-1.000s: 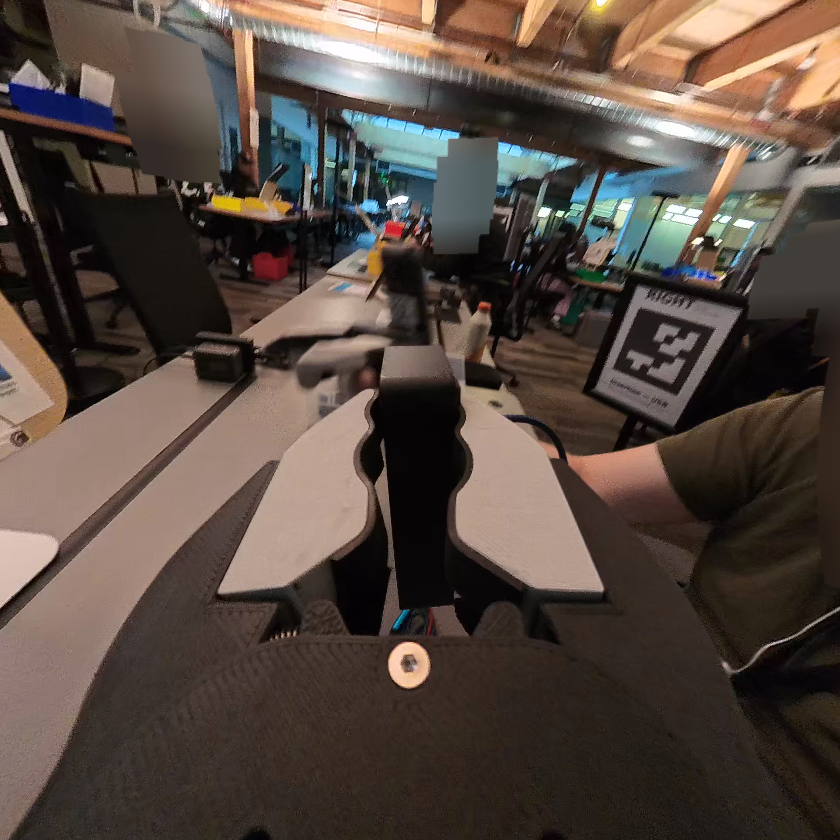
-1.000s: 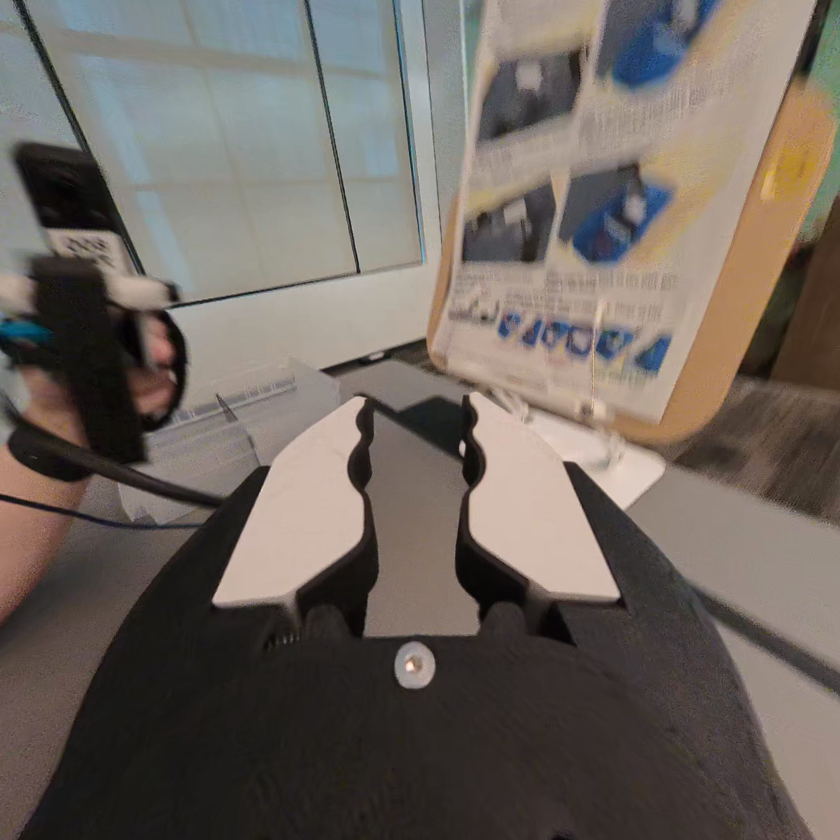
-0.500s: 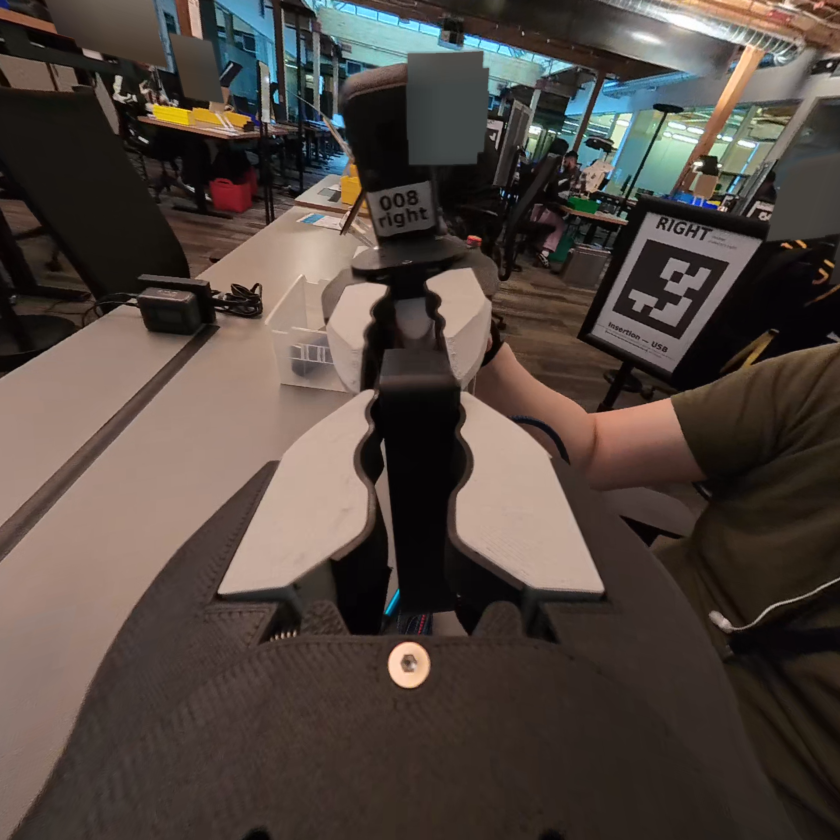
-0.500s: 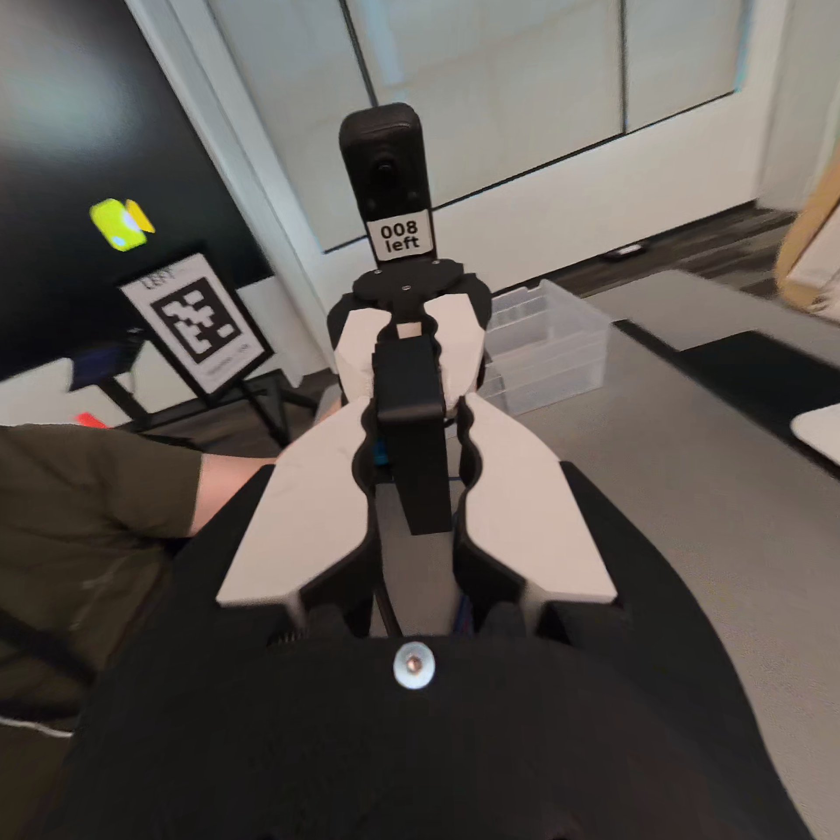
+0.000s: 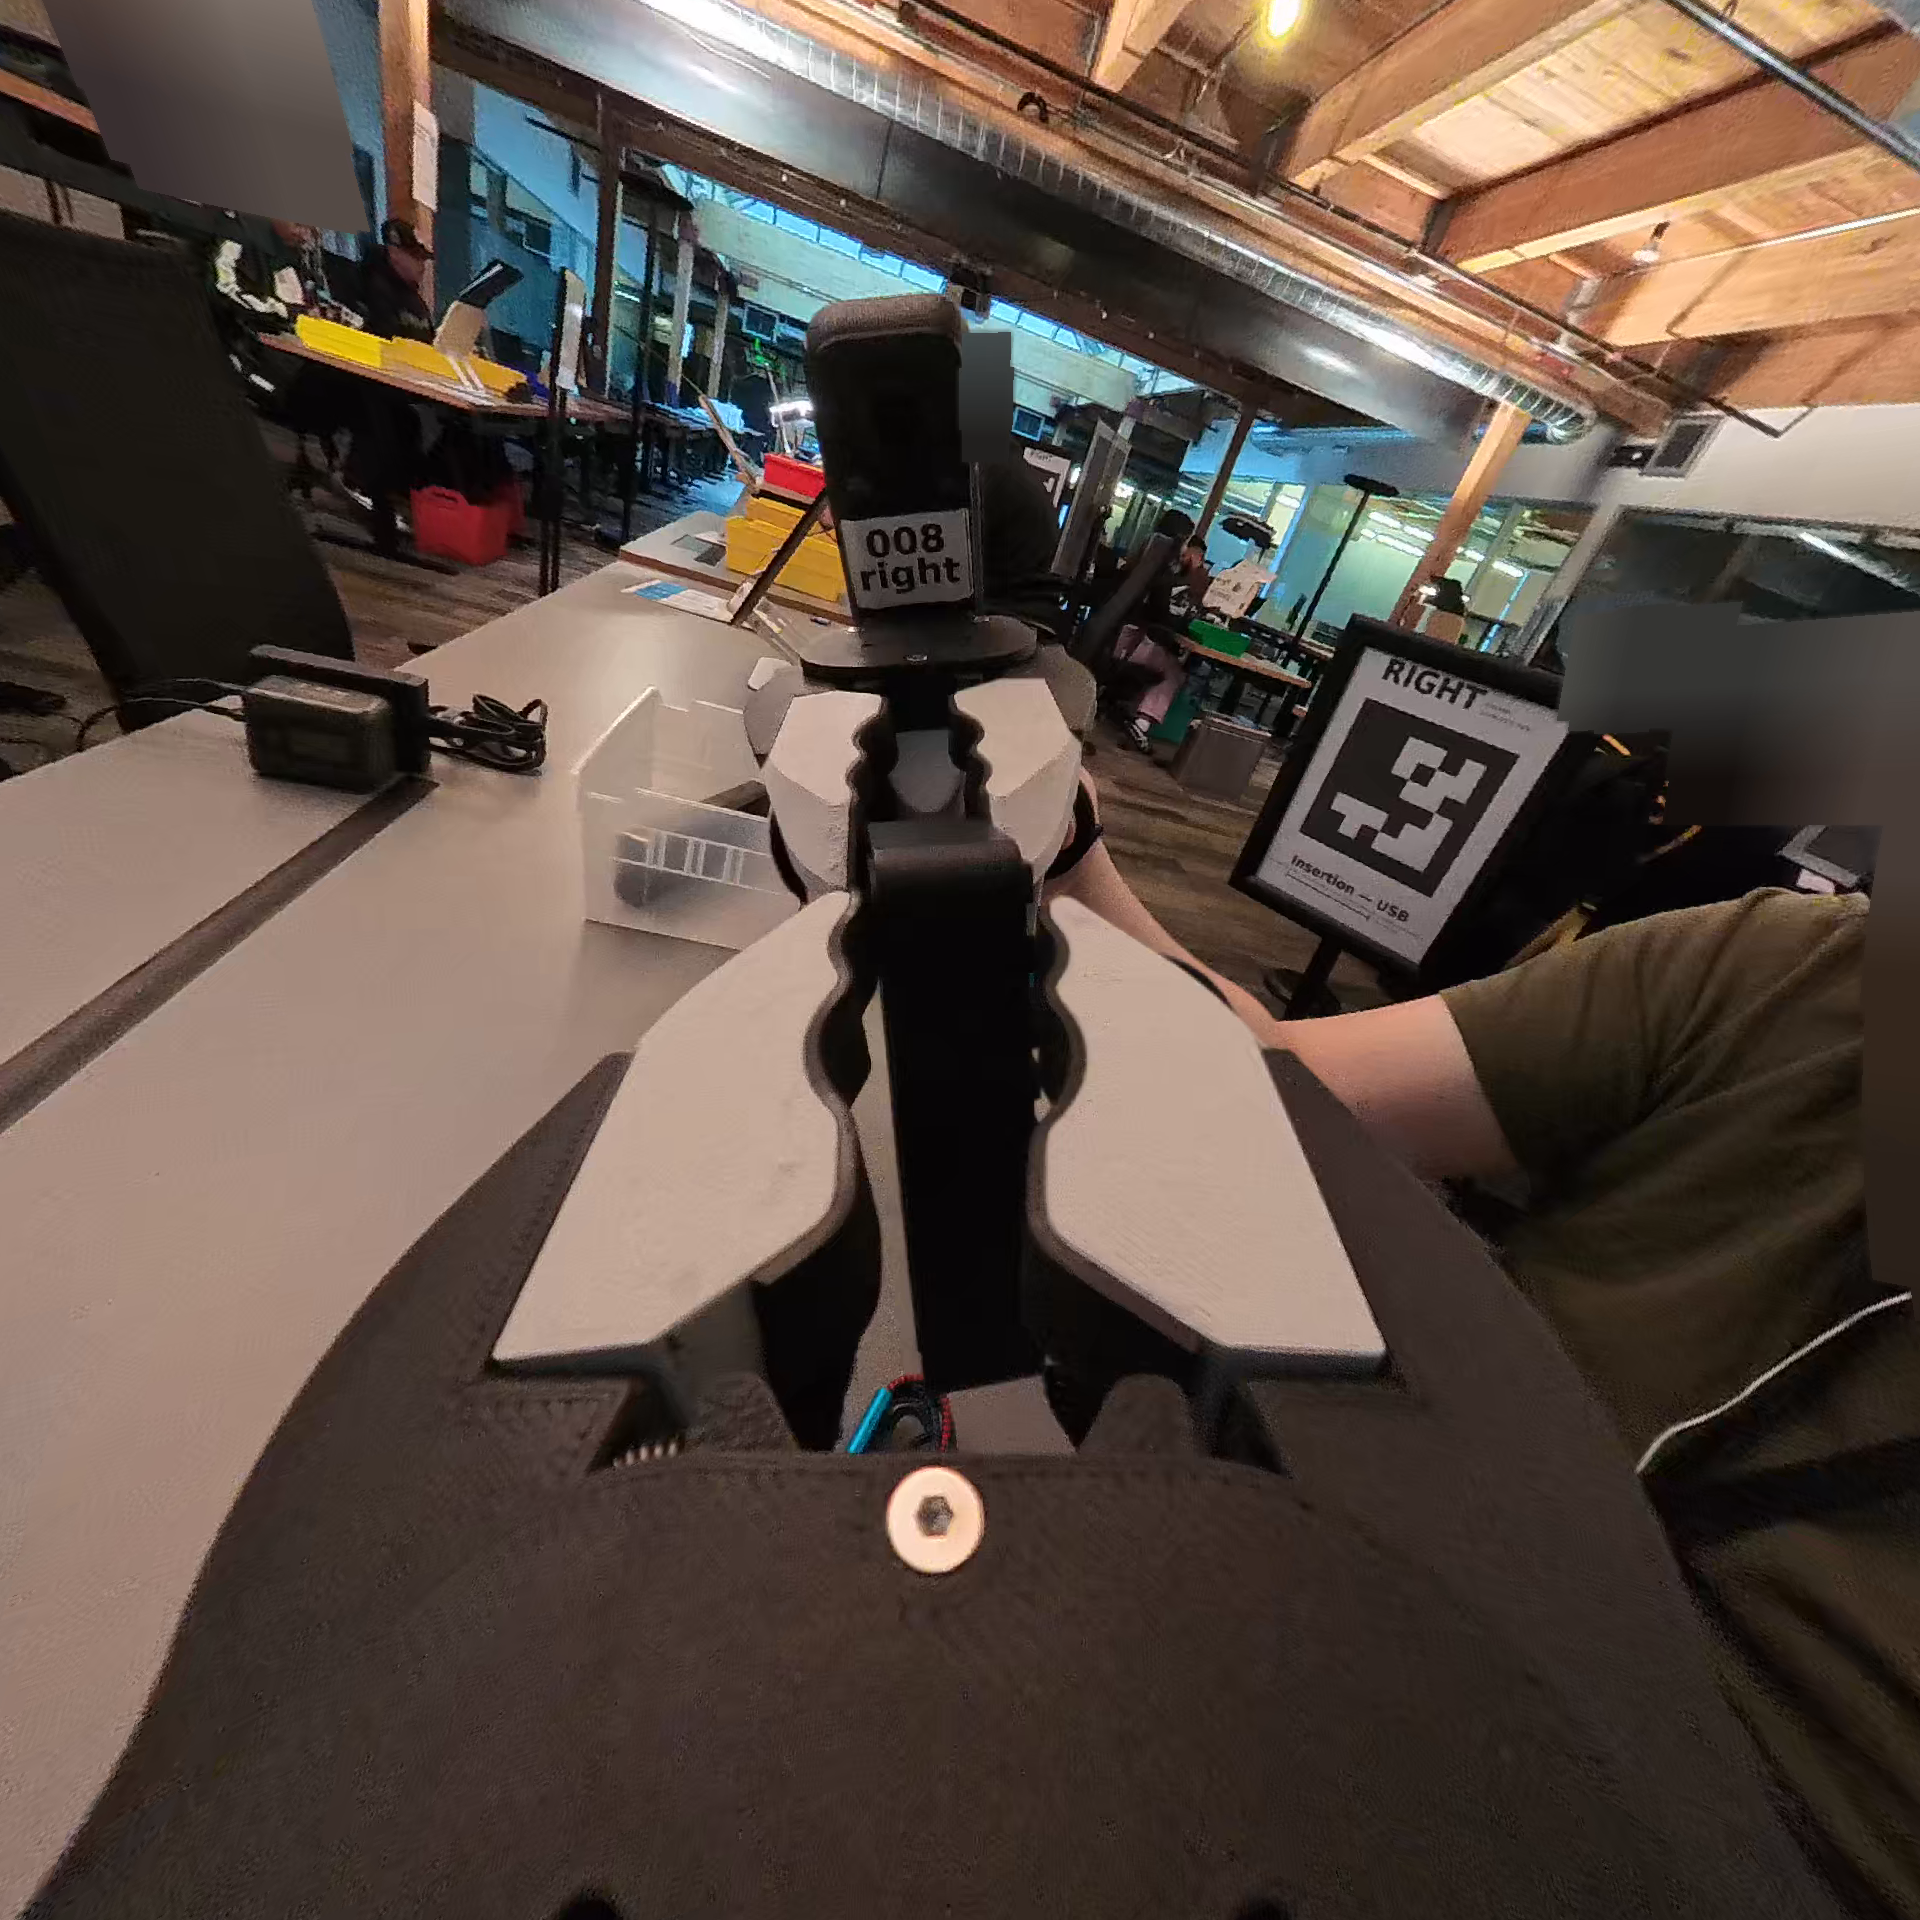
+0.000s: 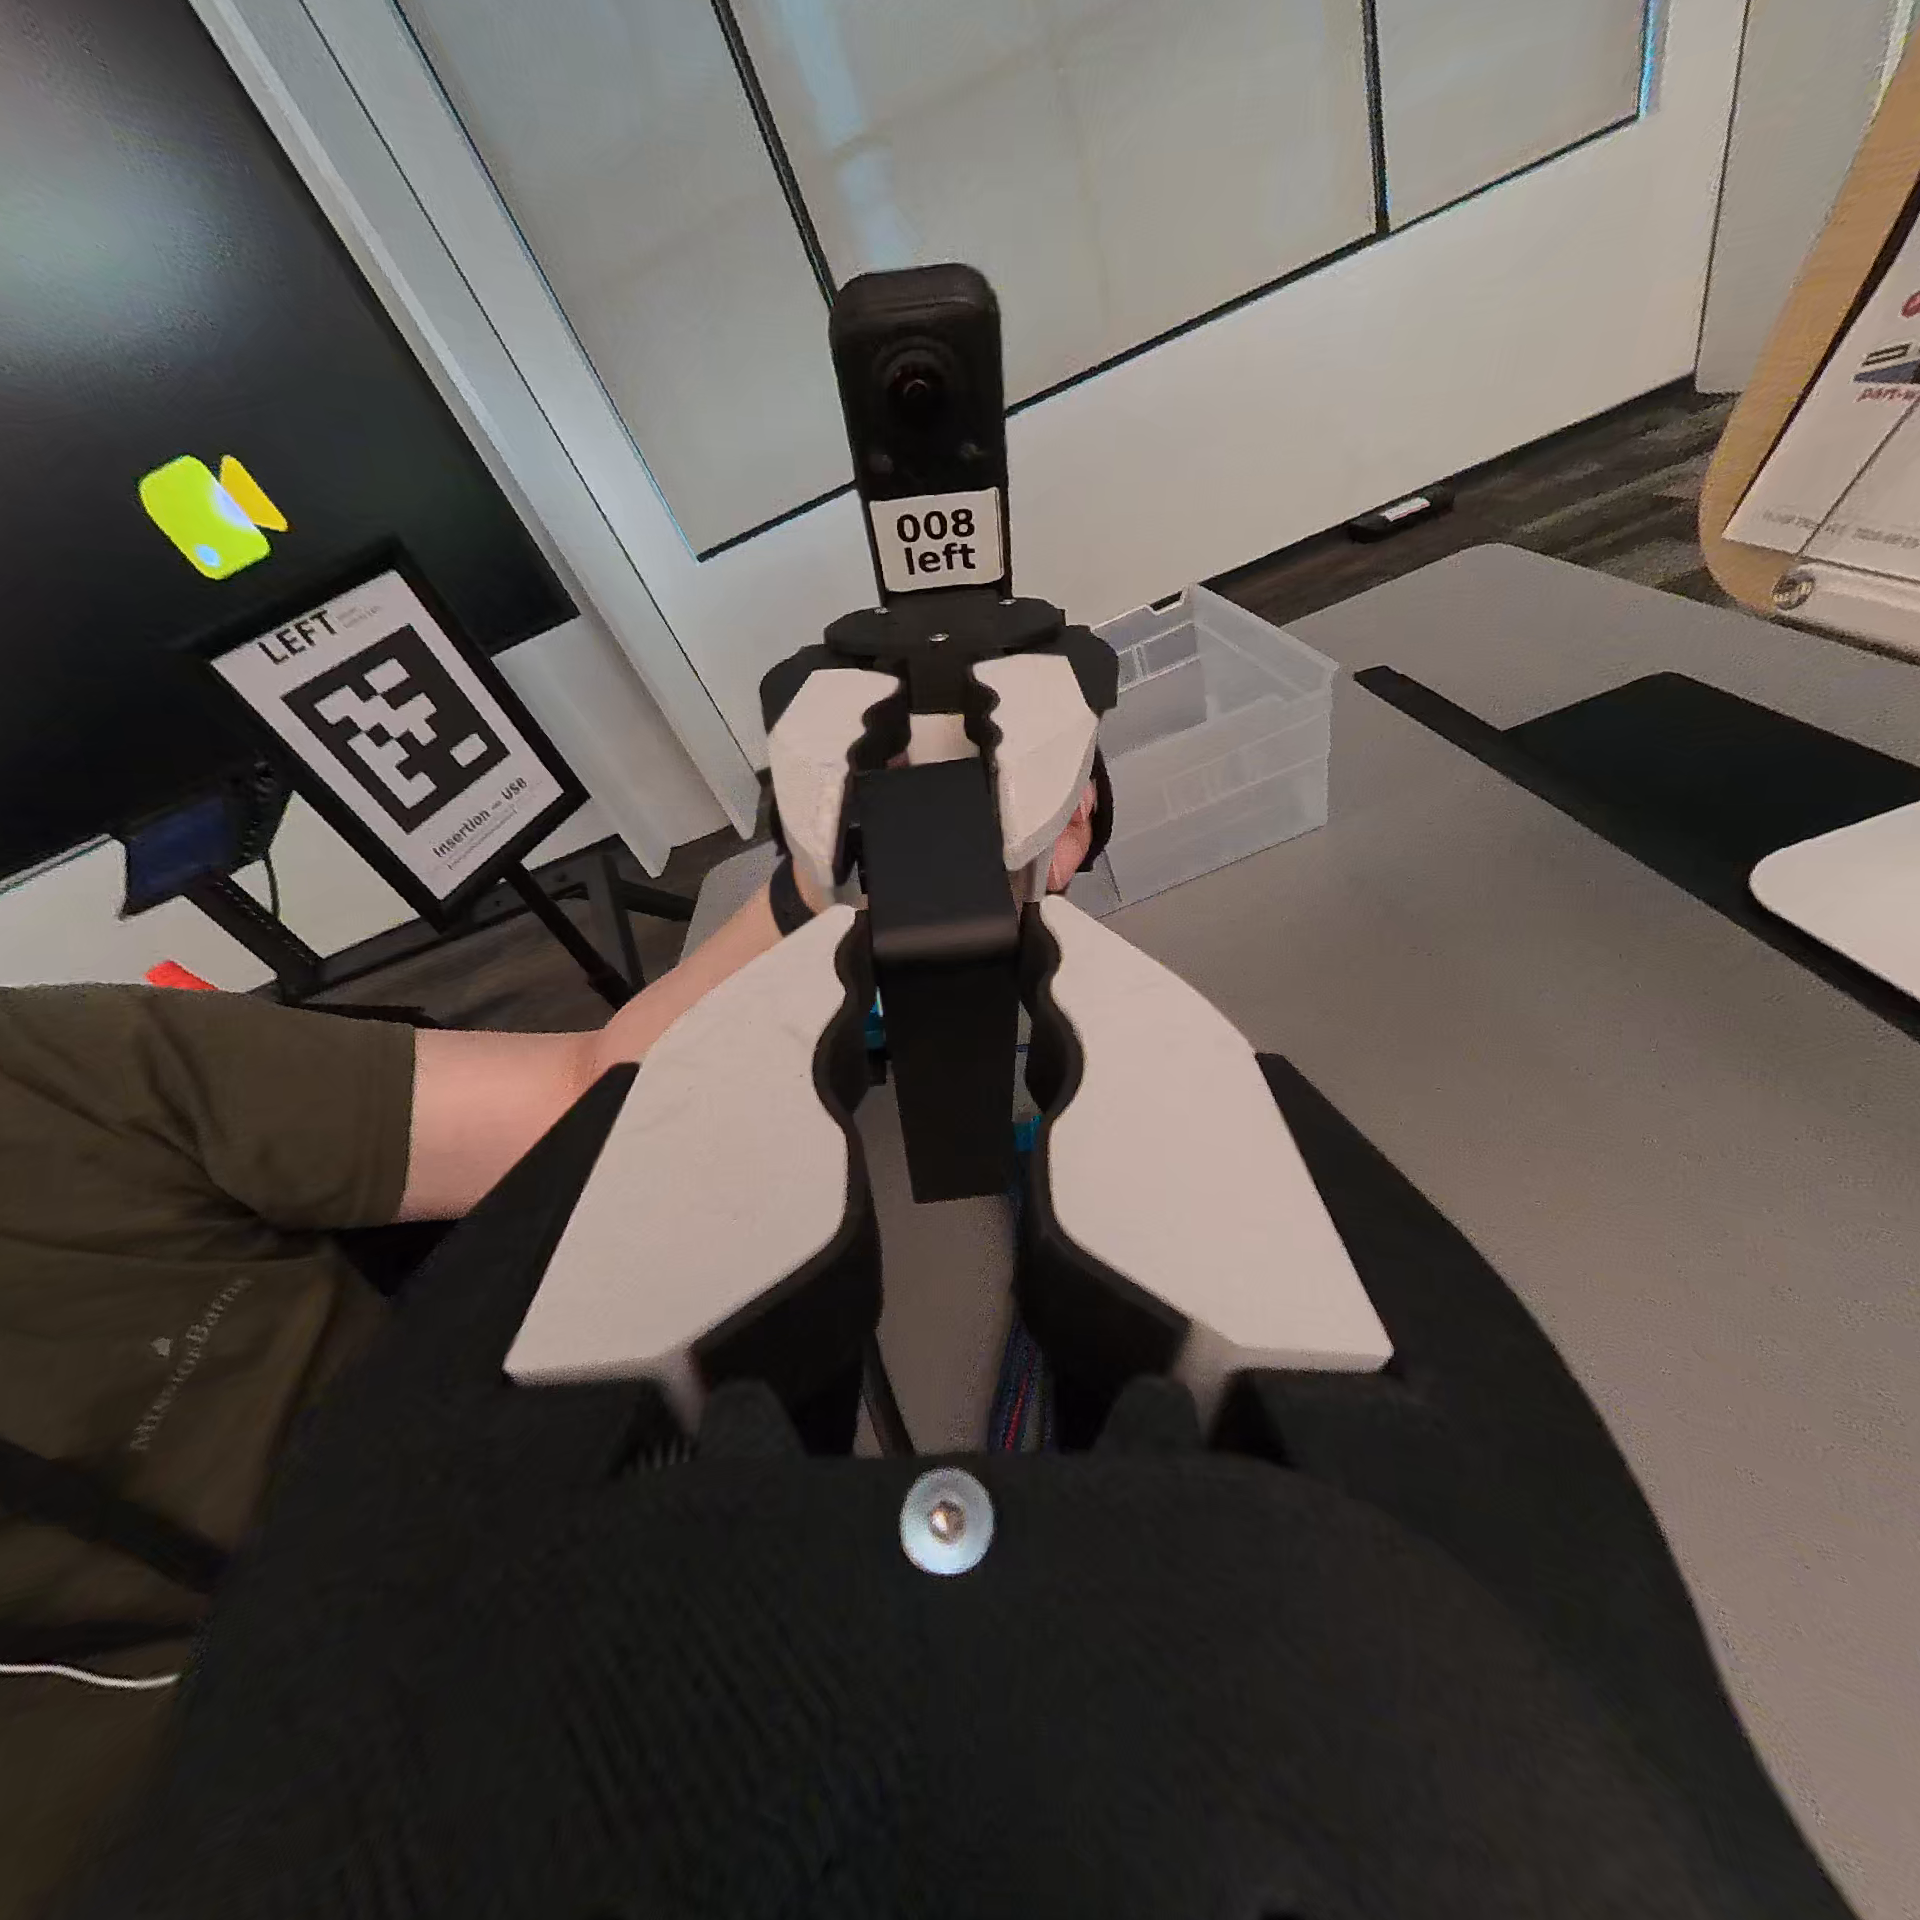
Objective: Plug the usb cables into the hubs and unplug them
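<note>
My left gripper (image 5: 940, 914) is shut on a black USB hub (image 5: 956, 1091), held lengthwise between its fingers above the grey table (image 5: 312, 1039). My right gripper (image 6: 945, 914) faces it head-on, tip to tip. Its jaws stand open on either side of the hub's (image 6: 945, 987) far end, with slim gaps showing. Blue and red-black braided cable (image 5: 899, 1403) hangs under the hub and also shows in the right wrist view (image 6: 1023, 1382). Each gripper shows in the other's view: the right one (image 5: 920, 748) and the left one (image 6: 930, 727).
A clear plastic bin (image 5: 675, 831) stands on the table behind the right gripper, another (image 6: 1226, 748) behind the left. A black power adapter (image 5: 332, 717) lies far left. Marker signs (image 5: 1403, 800) (image 6: 395, 727) stand beside the table. The person's arms (image 5: 1382, 1070) (image 6: 499, 1091) reach in. My left and right fingertips are right by each other.
The right gripper swung round from the poster to face the left gripper, then closed in until its fingers flank the hub's end. The left gripper kept its hold on the hub.
</note>
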Demonstrator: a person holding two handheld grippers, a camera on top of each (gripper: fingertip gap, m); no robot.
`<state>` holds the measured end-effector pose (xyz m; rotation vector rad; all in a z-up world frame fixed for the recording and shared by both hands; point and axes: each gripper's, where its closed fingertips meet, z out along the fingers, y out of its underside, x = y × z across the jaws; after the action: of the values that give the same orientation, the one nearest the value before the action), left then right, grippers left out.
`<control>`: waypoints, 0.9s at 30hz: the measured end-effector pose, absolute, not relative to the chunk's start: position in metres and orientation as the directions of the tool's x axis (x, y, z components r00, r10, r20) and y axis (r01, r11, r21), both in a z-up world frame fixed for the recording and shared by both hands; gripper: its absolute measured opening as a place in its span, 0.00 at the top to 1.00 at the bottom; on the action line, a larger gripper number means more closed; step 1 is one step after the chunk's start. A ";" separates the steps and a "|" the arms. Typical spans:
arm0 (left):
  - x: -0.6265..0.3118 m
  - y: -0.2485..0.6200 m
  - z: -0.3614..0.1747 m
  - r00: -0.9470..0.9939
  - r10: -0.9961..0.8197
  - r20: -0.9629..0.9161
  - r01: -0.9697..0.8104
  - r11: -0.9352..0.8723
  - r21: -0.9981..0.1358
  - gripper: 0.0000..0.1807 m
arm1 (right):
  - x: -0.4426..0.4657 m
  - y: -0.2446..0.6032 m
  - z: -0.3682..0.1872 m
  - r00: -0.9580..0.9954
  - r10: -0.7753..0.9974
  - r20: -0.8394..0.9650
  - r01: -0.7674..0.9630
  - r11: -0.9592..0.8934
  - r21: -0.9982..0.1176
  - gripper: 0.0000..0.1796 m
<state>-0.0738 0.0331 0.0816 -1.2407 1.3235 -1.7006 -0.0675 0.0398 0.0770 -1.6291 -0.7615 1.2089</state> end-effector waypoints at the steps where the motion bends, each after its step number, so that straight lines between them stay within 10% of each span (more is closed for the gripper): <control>1: -0.073 0.035 0.079 -0.330 -0.900 0.287 -0.072 -0.279 -0.958 0.85 | -0.067 0.041 0.076 0.331 0.867 -0.372 -0.048 -0.378 -0.925 0.85; 6: -0.078 0.049 0.065 -0.224 -0.934 0.279 -0.140 -0.252 -0.958 0.64 | -0.058 0.050 0.077 0.398 0.846 -0.355 -0.070 -0.358 -0.931 0.85; 27: -0.033 0.019 0.031 -0.260 -0.964 0.057 -0.220 0.001 -0.976 0.84 | -0.047 0.034 0.097 0.440 0.872 -0.215 -0.010 -0.235 -0.972 0.85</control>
<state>-0.0331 0.0193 0.0314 -1.2547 1.5618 -1.3158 -0.0475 0.0337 0.0967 -1.5903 -0.7738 1.0000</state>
